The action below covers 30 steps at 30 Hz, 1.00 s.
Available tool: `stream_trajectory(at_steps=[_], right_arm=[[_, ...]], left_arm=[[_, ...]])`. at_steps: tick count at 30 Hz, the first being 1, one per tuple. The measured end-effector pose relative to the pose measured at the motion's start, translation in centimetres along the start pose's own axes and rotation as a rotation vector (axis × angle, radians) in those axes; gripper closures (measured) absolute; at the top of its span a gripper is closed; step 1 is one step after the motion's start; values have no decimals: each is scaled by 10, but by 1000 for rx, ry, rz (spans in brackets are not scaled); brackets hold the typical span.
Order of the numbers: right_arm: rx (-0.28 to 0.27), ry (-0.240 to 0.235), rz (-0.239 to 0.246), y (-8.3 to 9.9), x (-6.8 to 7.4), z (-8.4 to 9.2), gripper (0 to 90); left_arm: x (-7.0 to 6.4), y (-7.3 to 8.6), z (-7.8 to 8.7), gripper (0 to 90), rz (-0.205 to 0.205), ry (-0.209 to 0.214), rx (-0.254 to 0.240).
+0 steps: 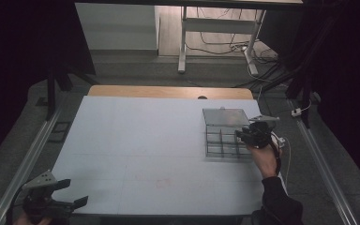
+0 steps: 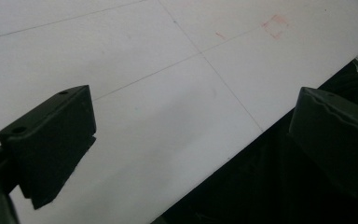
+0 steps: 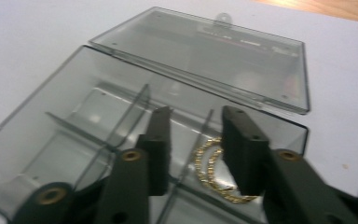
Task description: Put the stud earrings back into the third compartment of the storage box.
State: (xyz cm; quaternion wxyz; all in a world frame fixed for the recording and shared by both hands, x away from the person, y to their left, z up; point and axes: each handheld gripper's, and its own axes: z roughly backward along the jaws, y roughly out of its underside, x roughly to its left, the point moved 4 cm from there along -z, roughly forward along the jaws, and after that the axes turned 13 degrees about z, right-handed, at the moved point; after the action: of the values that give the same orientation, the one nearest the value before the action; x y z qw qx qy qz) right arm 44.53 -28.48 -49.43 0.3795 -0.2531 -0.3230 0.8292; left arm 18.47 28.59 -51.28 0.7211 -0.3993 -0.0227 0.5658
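A clear plastic compartment box (image 1: 221, 140) lies on the right of the white table (image 1: 136, 140), its hinged lid (image 1: 225, 117) laid open on the far side. My right gripper (image 1: 240, 135) reaches over the box's right part. In the right gripper view its jaws (image 3: 198, 119) stand apart above a compartment of the box (image 3: 51, 126), and a gold chain (image 3: 209, 172) lies on the compartment floor below them, untouched by the pads. The lid (image 3: 205, 51) lies flat beyond. My left gripper (image 1: 75, 194) rests open at the table's near left corner, nothing between its jaws (image 2: 196, 112).
Thin dividers split the box into several compartments. A faint red square mark (image 1: 163, 183) sits near the table's front edge. A wooden strip (image 1: 168, 91) runs along the far edge. Metal rails (image 1: 28, 159) flank both sides of the table.
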Motion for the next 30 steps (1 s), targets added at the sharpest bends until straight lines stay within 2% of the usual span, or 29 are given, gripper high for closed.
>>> stream_trajectory(at_steps=[2, 4, 9, 14, 19, 27, 30], right_arm=[[-2, -23, -6, -2, 4, 1, 552], [3, -17, 1, -3, 7, 3, 501], [-13, -29, -16, -3, 12, 8, 390], [-23, -53, -48, -1, 18, 17, 287], [-21, -71, -40, -2, 28, 27, 190], [-62, -110, -18, -5, 53, 50, 95], [-55, -117, -2, -4, 61, 57, 63]], left_arm=[[0, 0, 0, 5, 0, 1, -1], [0, -1, 0, 5, -3, 0, -1], [0, -3, -2, 4, -6, 3, 3], [0, -4, -3, 4, -6, 7, 2], [1, -4, -3, 3, -4, 7, 1], [0, -4, -4, 2, -8, -2, 4], [0, -4, -4, 2, -9, -3, 5]])
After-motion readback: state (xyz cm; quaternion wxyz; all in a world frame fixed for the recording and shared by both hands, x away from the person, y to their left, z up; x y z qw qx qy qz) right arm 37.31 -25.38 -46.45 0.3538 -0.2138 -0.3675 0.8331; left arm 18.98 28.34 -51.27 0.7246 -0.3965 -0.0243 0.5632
